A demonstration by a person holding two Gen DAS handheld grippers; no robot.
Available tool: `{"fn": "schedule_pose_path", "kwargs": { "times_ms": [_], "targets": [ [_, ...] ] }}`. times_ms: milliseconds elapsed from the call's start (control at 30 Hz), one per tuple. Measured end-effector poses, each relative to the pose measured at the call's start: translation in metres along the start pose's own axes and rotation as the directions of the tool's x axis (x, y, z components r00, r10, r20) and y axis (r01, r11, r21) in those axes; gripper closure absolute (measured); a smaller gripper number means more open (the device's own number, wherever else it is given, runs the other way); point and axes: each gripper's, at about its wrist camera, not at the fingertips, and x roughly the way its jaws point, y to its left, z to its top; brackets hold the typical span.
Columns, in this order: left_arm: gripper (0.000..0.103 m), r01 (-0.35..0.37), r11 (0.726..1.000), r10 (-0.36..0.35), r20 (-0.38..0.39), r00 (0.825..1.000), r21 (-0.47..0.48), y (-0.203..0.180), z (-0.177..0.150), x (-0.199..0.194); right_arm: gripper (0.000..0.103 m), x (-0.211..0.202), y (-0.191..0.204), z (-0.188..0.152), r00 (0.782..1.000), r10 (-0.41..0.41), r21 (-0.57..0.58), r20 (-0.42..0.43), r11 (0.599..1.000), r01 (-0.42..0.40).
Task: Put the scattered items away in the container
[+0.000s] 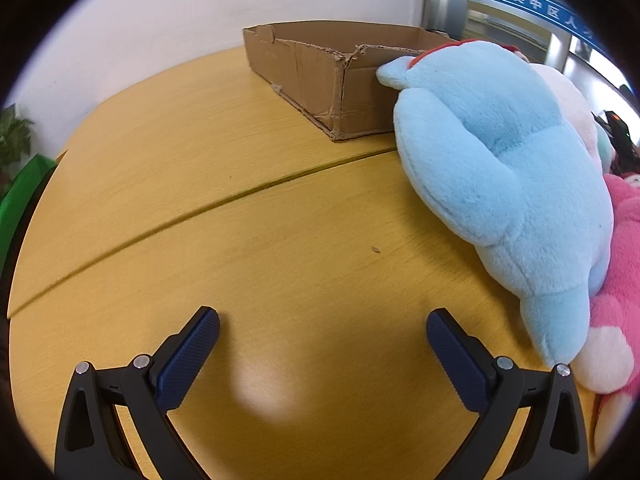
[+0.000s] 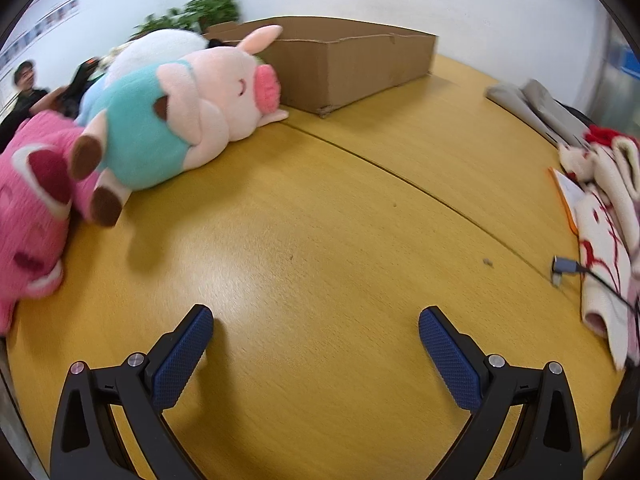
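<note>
1. The cardboard box (image 1: 320, 76) stands at the far side of the table (image 1: 240, 240), against the white wall; its near corner is torn and crumpled.
2. The left gripper (image 1: 322, 330) hovers low over bare table on the near side of the box, its jaws wide apart and holding nothing.
3. The right gripper (image 2: 316, 326) likewise hangs over bare wood, jaws spread and empty.
4. A blue plush toy (image 1: 500, 168) lies right of the box's near corner, one tip reaching up against the box wall (it fills much of the left wrist view).
5. The pig plush (image 2: 192, 116), pink with a teal body, lies just in front of the box's left end, its snout close to the cardboard.
6. A pink plush (image 2: 32, 216) lies nearer than the pig, touching its feet.
7. A white plush (image 2: 160, 46) sits behind the pig, beside the box.
8. Well right of the box, at the table's edge, lie a white and red cloth toy (image 2: 604, 232), a cable plug (image 2: 564, 266) and folded grey fabric (image 2: 536, 108).
</note>
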Motion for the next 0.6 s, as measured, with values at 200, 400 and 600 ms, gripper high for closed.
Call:
{"fn": "schedule_pose_path", "kwargs": {
  "times_ms": [200,400,600],
  "targets": [
    [0.000,-0.007,1.000,0.007,0.000,1.000,-0.019,-0.002,-0.011,0.005,0.000,-0.003,0.013,-0.005,0.997,-0.081,0.113,-0.007,0.990,0.081],
    [0.001,-0.048,0.996,0.047,-0.010,0.999,-0.081,-0.004,-0.023,0.008,0.000,-0.001,0.020,-0.001,0.991,-0.134,0.185,-0.015,0.974,0.135],
    [0.001,-0.073,0.982,0.090,0.090,0.992,-0.176,-0.021,-0.038,-0.033,0.000,-0.011,0.031,-0.006,0.985,-0.170,0.211,-0.032,0.962,0.173]
  ]
}}
